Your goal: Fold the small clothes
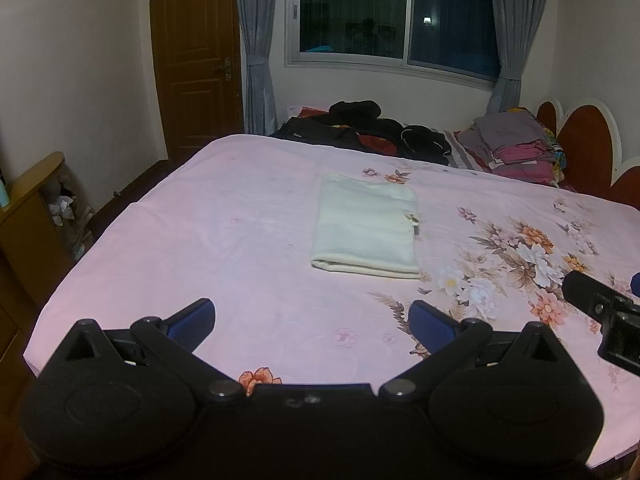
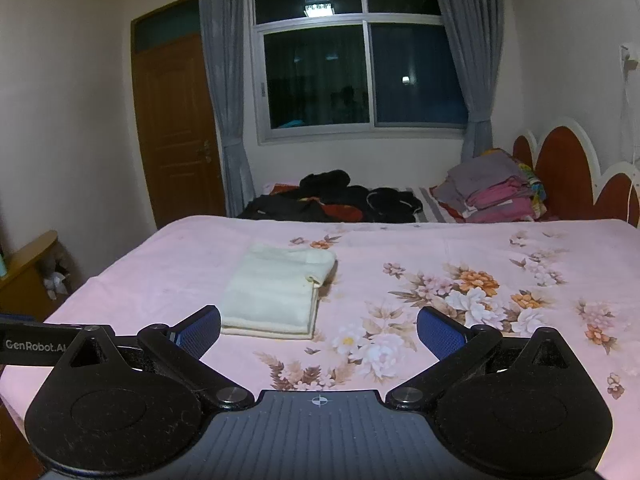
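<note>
- On the pink sheet (image 1: 248, 208) lies a cream cloth (image 1: 366, 226), folded into a neat rectangle with its thick folded edge toward the cameras; a small tag or corner sticks out at its right edge.
- Left gripper (image 1: 312, 322) hovers above the near part of the bed, jaws spread wide, nothing between its 2 blue pads (image 1: 192, 320). The cloth lies ahead of it, well apart from both fingers.
- Right gripper (image 2: 319, 330) is likewise wide open and holds nothing. From the right wrist view the cloth (image 2: 276, 292) sits ahead and to the left, its near edge just beyond the left pad (image 2: 200, 330) in the picture; whether they touch I cannot tell, though the pad looks raised above the sheet.
- From the left wrist view, part of the right gripper (image 1: 604, 312) shows at the right edge, over the flower print (image 1: 520, 256).
- Beyond the sheet's far edge sits a heap of dark clothes (image 1: 360, 128), and to its right a stack of folded grey and pink clothes (image 1: 516, 144) beside the red headboard (image 1: 588, 136).
- Behind the bed are a dark window (image 2: 360, 72) with grey curtains (image 2: 224, 92) tied back at both sides, and a brown door (image 2: 176, 128) to the left.
</note>
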{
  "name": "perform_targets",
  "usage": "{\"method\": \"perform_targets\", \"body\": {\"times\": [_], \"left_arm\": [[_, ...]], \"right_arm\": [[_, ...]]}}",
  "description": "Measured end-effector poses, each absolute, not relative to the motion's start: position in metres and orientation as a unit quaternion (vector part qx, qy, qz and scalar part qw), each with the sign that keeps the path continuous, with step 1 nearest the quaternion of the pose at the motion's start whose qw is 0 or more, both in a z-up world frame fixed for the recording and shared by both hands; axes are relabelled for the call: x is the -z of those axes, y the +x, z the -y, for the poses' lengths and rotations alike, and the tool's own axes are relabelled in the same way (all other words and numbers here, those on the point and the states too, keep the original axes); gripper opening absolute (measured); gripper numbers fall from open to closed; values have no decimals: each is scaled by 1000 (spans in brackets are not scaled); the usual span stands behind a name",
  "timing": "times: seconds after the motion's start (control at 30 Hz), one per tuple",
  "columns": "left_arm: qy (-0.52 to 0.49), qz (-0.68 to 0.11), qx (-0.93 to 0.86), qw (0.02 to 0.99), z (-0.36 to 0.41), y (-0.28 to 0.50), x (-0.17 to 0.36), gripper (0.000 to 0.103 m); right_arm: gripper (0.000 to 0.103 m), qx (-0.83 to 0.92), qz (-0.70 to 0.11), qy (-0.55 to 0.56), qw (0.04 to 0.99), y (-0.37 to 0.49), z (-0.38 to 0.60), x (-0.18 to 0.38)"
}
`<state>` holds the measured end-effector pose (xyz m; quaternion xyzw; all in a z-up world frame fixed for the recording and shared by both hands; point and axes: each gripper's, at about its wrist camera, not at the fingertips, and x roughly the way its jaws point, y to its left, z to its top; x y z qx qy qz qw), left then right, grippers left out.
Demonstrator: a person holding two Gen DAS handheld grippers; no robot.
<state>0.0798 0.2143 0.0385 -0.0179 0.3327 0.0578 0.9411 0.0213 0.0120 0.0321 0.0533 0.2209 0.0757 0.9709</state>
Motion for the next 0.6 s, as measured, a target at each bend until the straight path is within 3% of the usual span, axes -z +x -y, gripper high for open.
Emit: {"method": "perform_targets", "body": {"times": [0.6], "left_arm": [[-13,-332,-63,941,-216,76,-38,103]], "right_arm": [[103,-78,-221,50,971,21,-14,-30]]}}
